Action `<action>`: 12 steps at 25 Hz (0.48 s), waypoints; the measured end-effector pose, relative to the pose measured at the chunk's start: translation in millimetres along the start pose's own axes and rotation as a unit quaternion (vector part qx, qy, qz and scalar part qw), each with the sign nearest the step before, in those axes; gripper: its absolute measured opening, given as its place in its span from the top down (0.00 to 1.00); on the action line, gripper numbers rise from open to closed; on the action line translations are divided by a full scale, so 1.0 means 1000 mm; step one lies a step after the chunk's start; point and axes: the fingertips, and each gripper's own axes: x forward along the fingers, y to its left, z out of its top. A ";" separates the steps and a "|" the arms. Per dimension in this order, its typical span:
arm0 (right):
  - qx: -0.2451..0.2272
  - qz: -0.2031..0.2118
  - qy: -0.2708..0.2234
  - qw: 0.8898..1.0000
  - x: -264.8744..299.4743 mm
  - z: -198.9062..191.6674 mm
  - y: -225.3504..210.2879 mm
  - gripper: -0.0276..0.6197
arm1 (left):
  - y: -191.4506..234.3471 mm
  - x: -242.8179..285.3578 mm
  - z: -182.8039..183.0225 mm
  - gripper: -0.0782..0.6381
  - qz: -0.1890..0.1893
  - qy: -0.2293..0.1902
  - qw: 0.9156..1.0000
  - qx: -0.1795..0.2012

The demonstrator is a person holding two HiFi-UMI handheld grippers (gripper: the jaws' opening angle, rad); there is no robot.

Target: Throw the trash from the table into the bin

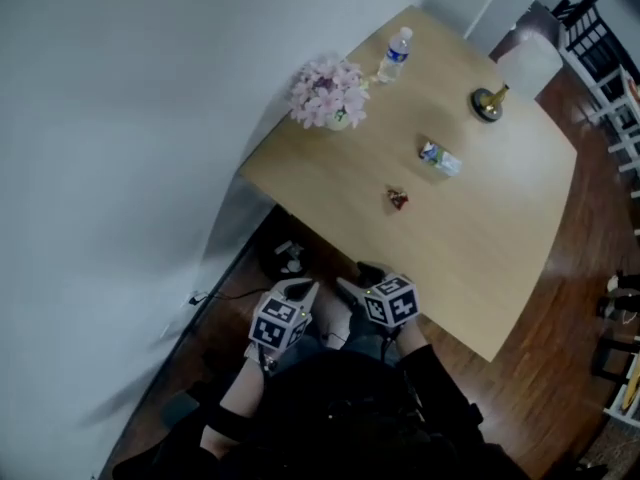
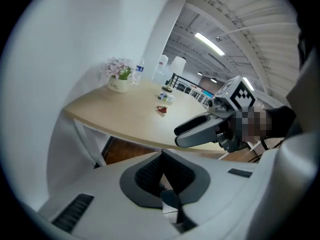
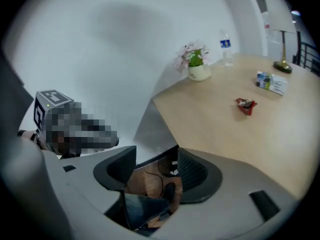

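A crumpled red wrapper (image 1: 398, 199) (image 2: 161, 109) (image 3: 245, 105) lies near the middle of the wooden table (image 1: 500, 258). A small blue-and-white carton (image 1: 440, 158) (image 3: 271, 82) lies on its side farther in. Both grippers hang in front of the table's near edge, apart from everything on it. My left gripper (image 1: 300, 292) (image 2: 161, 156) is shut with nothing in it. To its right, my right gripper (image 1: 352, 290) (image 3: 155, 156) stands open and empty, with floor showing between its pads. In the left gripper view the right gripper's fingers (image 2: 197, 129) point toward the table.
A pot of pink flowers (image 1: 330, 95) and a water bottle (image 1: 395, 55) stand by the white wall. A brass lamp base (image 1: 488, 103) sits at the far side. A dark round thing (image 1: 285, 258) and cables lie on the floor under the table corner. Chairs (image 1: 610, 78) stand at the right.
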 end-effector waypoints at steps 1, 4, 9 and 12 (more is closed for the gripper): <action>0.008 -0.007 -0.007 1.000 -0.011 0.000 -0.006 0.55 | -0.009 0.004 0.008 0.89 -0.009 -0.002 1.000 -0.001; 0.022 -0.023 -0.024 0.999 -0.034 0.001 -0.020 0.55 | -0.035 0.017 0.024 0.89 -0.032 0.000 0.999 0.009; 0.045 -0.036 -0.053 0.997 -0.053 0.007 -0.035 0.55 | -0.059 0.031 0.038 0.89 -0.052 0.023 0.998 0.039; 0.039 -0.044 -0.060 0.996 -0.058 0.014 -0.049 0.55 | -0.059 0.036 0.048 0.89 -0.049 0.023 0.998 0.043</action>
